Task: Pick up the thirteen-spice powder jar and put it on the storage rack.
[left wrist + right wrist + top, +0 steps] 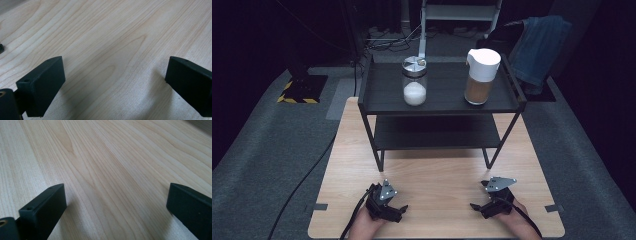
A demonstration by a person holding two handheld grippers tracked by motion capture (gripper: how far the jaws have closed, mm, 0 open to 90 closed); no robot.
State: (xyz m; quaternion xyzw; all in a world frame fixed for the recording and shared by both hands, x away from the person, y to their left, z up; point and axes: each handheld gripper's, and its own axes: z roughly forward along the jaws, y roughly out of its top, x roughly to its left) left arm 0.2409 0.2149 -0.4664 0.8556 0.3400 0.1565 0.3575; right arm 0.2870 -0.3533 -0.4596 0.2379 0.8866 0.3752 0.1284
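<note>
Both grippers rest low on the wooden table (437, 175) near its front edge. My left gripper (393, 200) lies at the front left, open, with bare wood between its jaws (113, 75). My right gripper (479, 197) lies at the front right, also open over bare wood (116, 197). On the top of a black two-level shelf (382, 90) at the table's back stand a glass jar with a metal lid (415, 80), part full of white powder, and a clear jug with a white lid (480, 75) holding brown liquid.
The shelf's lower level (437, 132) holds nothing. A blue cloth (537, 45) hangs over something behind the shelf at the right. A cable (307, 175) runs over the grey floor left of the table. Yellow-black tape (297, 92) marks the floor at far left.
</note>
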